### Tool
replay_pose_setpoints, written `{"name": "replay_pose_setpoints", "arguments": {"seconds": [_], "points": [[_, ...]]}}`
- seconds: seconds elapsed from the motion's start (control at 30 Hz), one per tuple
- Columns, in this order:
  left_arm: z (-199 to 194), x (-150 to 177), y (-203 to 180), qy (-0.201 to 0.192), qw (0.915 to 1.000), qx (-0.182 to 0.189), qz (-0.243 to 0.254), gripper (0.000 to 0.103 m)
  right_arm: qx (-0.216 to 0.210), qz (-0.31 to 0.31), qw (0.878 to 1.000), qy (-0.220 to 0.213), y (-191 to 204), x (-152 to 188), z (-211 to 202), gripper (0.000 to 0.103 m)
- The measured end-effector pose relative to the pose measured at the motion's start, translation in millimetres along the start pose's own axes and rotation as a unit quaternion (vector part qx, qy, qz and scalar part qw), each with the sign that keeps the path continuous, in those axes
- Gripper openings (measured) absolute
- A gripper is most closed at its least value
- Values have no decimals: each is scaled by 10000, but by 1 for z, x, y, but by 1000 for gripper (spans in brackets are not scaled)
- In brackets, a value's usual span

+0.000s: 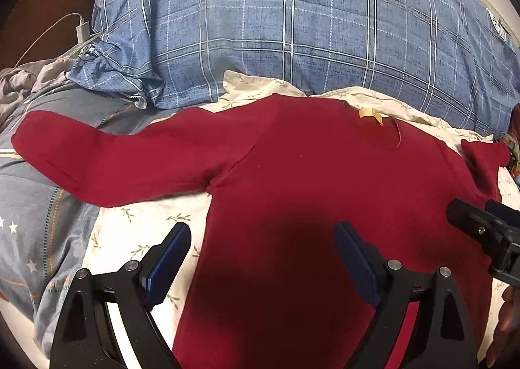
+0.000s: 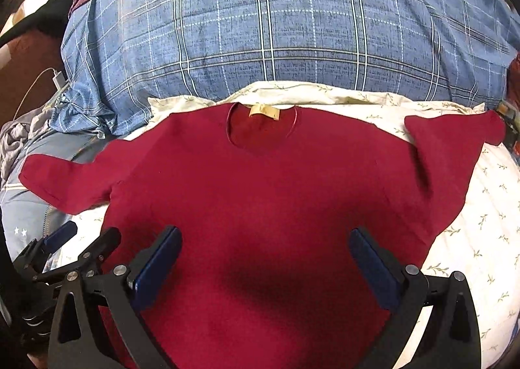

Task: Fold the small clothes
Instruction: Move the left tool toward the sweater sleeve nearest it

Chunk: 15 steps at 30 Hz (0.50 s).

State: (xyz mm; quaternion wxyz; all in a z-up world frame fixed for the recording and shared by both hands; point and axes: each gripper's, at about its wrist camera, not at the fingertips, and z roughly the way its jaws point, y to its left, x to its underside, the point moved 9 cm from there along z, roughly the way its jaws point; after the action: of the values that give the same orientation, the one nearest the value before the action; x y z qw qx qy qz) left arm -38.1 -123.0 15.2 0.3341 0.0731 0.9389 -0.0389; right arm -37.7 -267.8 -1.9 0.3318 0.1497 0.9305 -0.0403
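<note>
My red sweater (image 2: 260, 180) lies spread flat, front up, on the cream sheet with small leaf sprigs (image 2: 481, 222). Its round neckline with the tan label (image 2: 264, 112) points away from me, toward the big blue plaid pillow (image 2: 276, 28) that sits just beyond the sweater's collar. The sleeve on the left of the sweater (image 1: 107, 158) stretches straight out, off the cream sheet and onto the grey-blue star-print bedding (image 1: 29, 222). The sleeve on the right of the sweater (image 2: 455, 141) is bent upward and inward, its cuff end rumpled near the sheet's far edge.

My left gripper (image 1: 263, 248) hangs over the lower left part of the sweater with its jaws spread wide and nothing between them; one blue pad (image 1: 169, 258) is above the cream sheet just beside the sweater's side seam, the other above the red cloth. My right gripper (image 2: 265, 255) hangs over the lower middle of the sweater, its jaws likewise wide apart and empty, both pads above red fabric. I cannot tell whether either touches the cloth.

Left of the pillow, well apart from the sweater, a white charger with its cable (image 1: 81, 29) lies by some crumpled grey cloth (image 1: 22, 83).
</note>
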Motion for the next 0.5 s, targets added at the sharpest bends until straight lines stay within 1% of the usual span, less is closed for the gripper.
{"name": "replay_pose_setpoints", "arguments": {"seconds": [0.3, 0.5], "points": [[6, 0, 4, 26, 9999, -56, -83, 90, 18, -38, 9999, 103, 3, 4, 10, 103], [8, 0, 4, 32, 9999, -64, -88, 90, 91, -101, 9999, 97, 5, 3, 16, 103]]}}
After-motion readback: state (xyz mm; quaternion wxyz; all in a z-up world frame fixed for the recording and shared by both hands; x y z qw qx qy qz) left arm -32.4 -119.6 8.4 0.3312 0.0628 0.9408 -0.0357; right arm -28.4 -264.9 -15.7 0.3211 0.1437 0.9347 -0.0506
